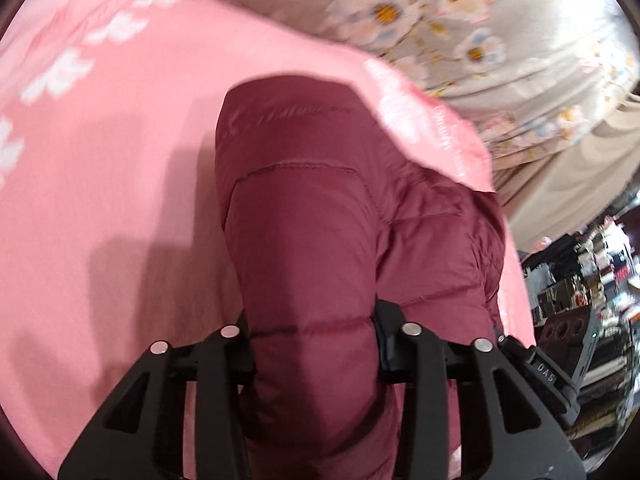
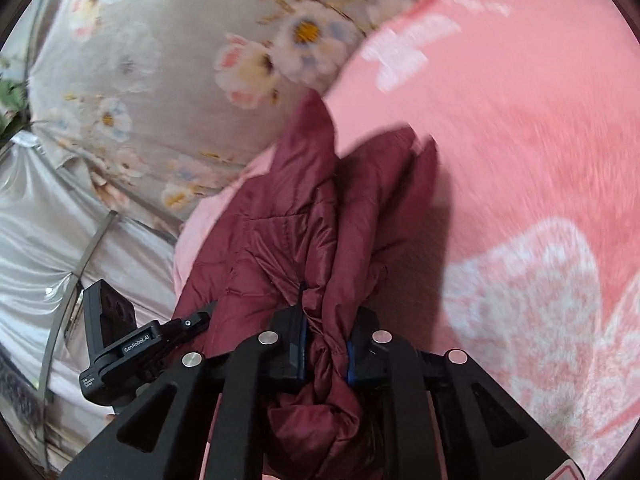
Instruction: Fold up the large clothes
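The jacket, a maroon quilted puffer, hangs lifted between both tools above the pink blanket that covers the bed. The left tool pinches a thick padded roll of it, its fingers held fairly wide by the bulk. The right tool squeezes a narrower, bunched twist of cloth, with a loose wad of fabric sagging below the fingers toward the camera.

The shell looks slick and the filling springy, so the chief risk, as I judge it, is slip. The left grip bears on puffed padding, not on a firm seam; a quick swing could let the roll squirm out. The right grip holds a crumpled gather, so the edge it controls is not straight, and any fold laid from it would likely come out skewed or lumpy.

The hanging flaps at the far end dangle freely and may tuck under themselves as the jacket comes down onto the blanket. Both views are blurred, which suggests fast motion. To the left, the floral bedding lies near, and a wide swing could drag the jacket across it.
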A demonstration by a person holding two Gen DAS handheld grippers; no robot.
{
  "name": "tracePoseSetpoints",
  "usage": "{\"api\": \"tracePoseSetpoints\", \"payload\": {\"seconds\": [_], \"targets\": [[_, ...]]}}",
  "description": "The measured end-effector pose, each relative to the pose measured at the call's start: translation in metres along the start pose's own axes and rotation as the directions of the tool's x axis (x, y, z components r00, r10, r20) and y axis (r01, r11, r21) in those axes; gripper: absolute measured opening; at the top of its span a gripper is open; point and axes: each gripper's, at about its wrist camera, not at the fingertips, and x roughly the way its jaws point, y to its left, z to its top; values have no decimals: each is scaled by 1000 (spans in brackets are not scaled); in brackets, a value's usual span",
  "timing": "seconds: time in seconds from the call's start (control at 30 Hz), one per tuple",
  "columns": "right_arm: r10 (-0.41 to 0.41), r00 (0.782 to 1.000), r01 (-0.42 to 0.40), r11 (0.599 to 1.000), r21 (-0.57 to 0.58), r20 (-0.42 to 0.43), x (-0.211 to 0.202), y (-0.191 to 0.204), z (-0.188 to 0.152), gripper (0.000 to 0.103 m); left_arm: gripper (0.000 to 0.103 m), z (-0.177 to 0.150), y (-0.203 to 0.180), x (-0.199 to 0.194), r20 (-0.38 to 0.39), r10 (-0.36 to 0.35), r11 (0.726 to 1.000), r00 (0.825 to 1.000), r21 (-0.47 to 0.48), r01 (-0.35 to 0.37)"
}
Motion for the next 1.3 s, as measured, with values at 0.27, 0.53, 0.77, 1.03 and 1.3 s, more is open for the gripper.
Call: {"api": "tracePoseSetpoints", "payload": {"seconds": [0.27,0.53,0.77,1.03,1.3], "targets": [[90,975,-37,968,-250,204,-30,117,40,14,36,48,-34,-92,219,-66,978,974,206,20],[198,932,-46,897,-440,305,-5,207,75,14,36,116,-30,-155,425,-65,944,903,320,-83],[232,927,-64,874,-482,296,62,236,100,14,37,161,10,-163,517,-35,925,855,341,-169],[165,959,-44,890,-453,231,158,209,112,14,37,195,73,-98,488,31,936,872,291,-196],[67,990,-12,913,-407,122,243,164,93,14,37,194,139,-25,398,85,952,914,238,-192]]}}
